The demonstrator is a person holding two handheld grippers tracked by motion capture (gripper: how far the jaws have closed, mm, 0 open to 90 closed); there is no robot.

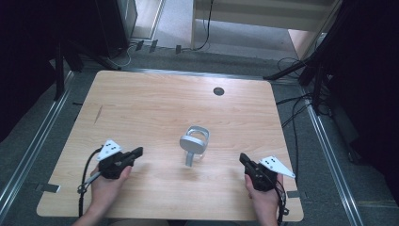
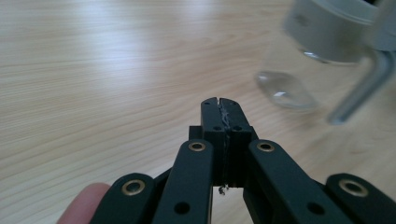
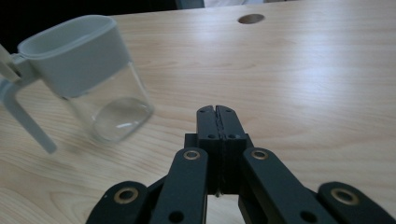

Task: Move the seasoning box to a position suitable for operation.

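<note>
Readable text: none in any view.
Tabletop: plain wood grain, no label, number or sign.
Clear jar with grey collar: a faint mark on the collar in the left gripper view is too blurred to read; no print legible on the glass or the handle.
Left gripper: black jaws carry no marking.
Right gripper: black jaws carry no marking.
Grey three-cornered plates: holes alone, no characters.
</note>
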